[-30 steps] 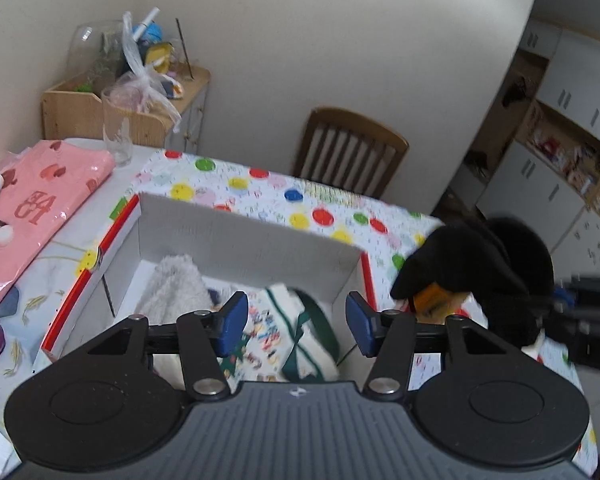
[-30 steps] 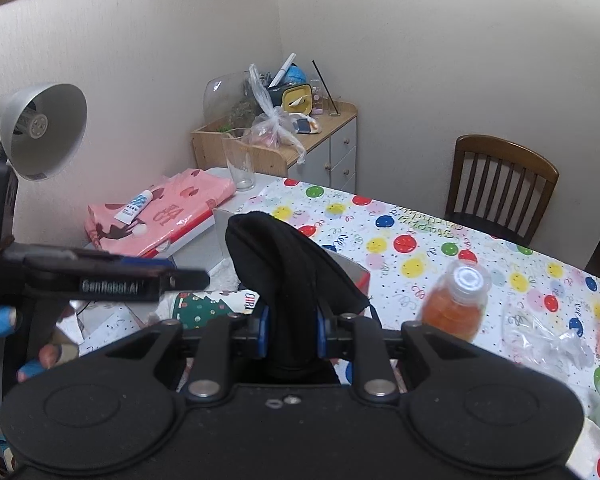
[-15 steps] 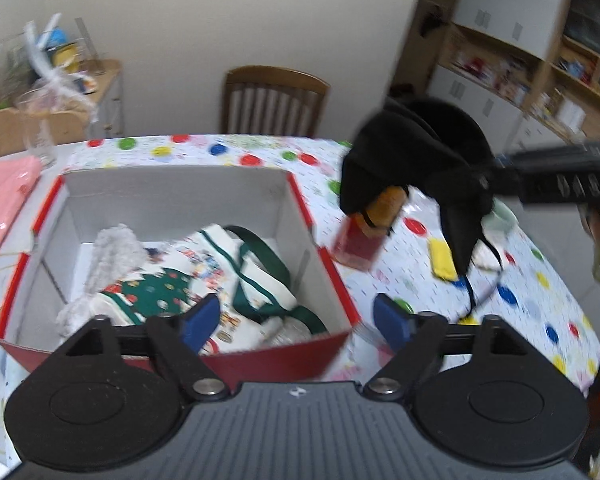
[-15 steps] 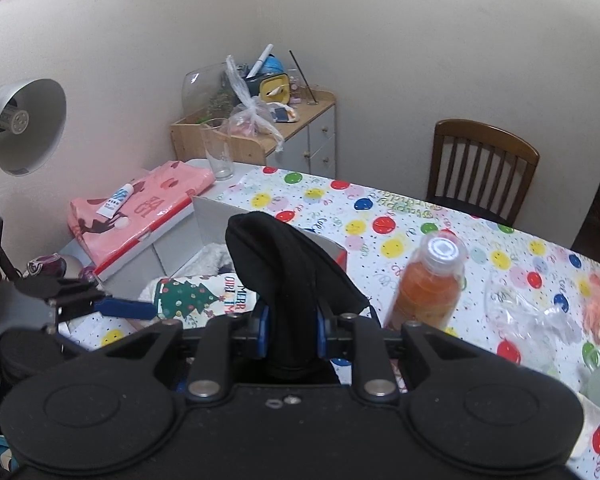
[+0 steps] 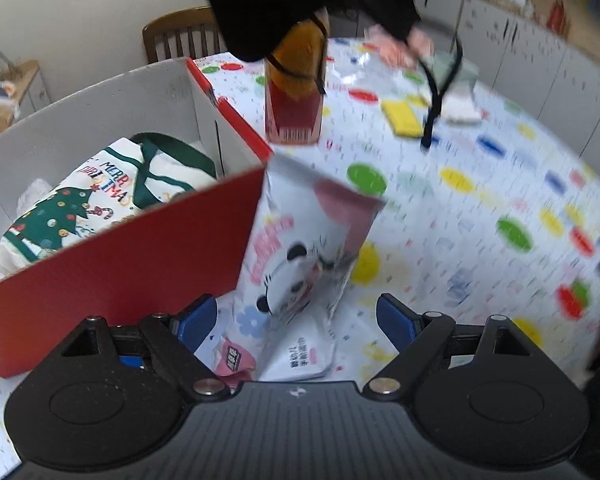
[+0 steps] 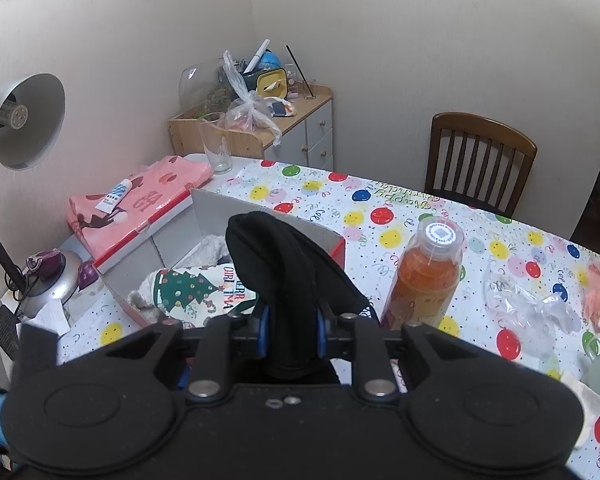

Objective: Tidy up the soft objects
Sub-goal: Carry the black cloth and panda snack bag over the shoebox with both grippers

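1. Biggest thing was the table (image 6: 440, 216) under its balloon-print cloth, with "Happy Birthday" lettering near the chair (image 6: 480, 160). It worked as the staging area, with loose stuff scattered on it.
2. Next was the red box (image 5: 120, 256) with white inner walls, which I took for the drop-off spot for soft things. A Christmas tote bag (image 5: 100, 200) already lay inside, printed "MERRY CHRISTMAS" beside a green tree.
3. My right gripper (image 6: 290, 330) had its jaws pinching a black fabric piece (image 6: 284, 272), held up near the box's right wall, just beside the orange drink bottle (image 6: 424, 276). I'd guess I was carrying it over to drop in.
4. My left gripper (image 5: 296, 322) had its jaws spread wide with nothing between the pads, hovering right over a panda-print soft pack (image 5: 300, 256) that leaned against the box's red wall. It looked like my next pick.
5. That pack carried pink and dark characters, but the left view was motion-blurred, so I couldn't honestly read them.
6. Smallest was a yellow sponge (image 5: 402, 118), lying well apart on the cloth.
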The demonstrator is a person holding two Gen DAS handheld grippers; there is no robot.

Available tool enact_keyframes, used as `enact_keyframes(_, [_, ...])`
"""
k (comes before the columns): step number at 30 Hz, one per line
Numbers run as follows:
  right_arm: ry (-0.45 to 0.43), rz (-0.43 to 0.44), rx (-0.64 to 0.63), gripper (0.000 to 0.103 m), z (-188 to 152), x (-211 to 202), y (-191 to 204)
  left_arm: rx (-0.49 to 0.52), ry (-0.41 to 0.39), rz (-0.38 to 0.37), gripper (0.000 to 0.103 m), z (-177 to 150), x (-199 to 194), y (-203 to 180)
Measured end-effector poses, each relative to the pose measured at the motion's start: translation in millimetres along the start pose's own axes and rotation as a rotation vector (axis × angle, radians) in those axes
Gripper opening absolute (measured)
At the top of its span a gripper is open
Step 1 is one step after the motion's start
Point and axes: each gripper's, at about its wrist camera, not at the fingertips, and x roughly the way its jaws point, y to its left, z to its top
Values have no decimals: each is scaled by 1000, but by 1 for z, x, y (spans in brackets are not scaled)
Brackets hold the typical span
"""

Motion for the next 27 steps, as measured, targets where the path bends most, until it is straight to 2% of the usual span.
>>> enact_keyframes(4, [8, -1, -2, 21, -1, 2, 0, 88, 12, 72, 87, -9, 19, -13])
enact_keyframes(10, [11, -6, -2, 21, -3, 1, 1, 85, -6, 119, 87, -8, 32, -13])
enact_keyframes(12, [11, -8, -2, 21, -3, 2, 1, 93, -2, 130, 80, -8, 35, -12])
enact_keyframes(14, [11, -10, 0, 21, -3, 2, 1, 95, -10, 139, 66, -8, 37, -11])
enact_keyframes(16, [12, -12, 2, 21, -4, 2, 1, 92, -9, 130, 57, -6, 39, -10])
enact_keyframes(21, [12, -16, 2, 21, -4, 2, 1, 106, -8, 136, 45, -7, 40, -13])
enact_keyframes(27, [7, -17, -1, 21, -1, 1, 2, 11, -3, 106, 38, -6, 32, 2])
